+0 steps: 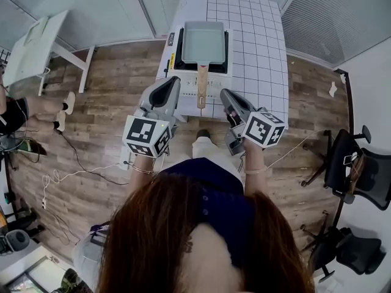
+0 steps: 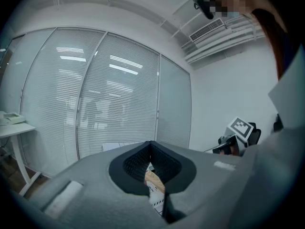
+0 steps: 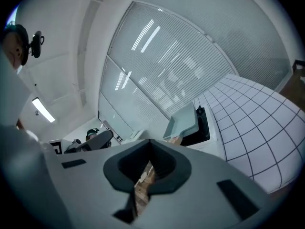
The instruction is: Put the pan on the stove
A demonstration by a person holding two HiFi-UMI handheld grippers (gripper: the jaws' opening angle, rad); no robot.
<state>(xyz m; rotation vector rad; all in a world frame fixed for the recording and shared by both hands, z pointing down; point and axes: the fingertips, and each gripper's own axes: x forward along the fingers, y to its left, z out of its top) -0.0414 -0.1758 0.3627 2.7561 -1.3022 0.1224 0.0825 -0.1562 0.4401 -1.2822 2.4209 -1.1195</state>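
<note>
A white desk (image 1: 33, 41) is located at far left, on the wood floor (image 1: 104, 102).

The left gripper (image 1: 173, 80) is held at the near edge of the table (image 1: 256, 41), left of the pan handle (image 1: 201, 87). In the left gripper view its jaws are seen brought together at the tips (image 2: 151, 143). Nothing is gripped and nothing is touched.

The pan (image 1: 203, 41) is seated on the stove (image 1: 178, 47) at the far centre of the table. Its handle is pointed toward the near edge and ends between the two grippers.

The right gripper (image 1: 225, 93) is held just right of the handle end, apart from it. In the right gripper view its jaws are seen fully closed at the tips (image 3: 150, 141), with nothing clamped. The pan (image 3: 183, 120) and stove (image 3: 202, 128) are seen beyond them.

Office chairs (image 1: 354, 170) are placed at far right.
</note>
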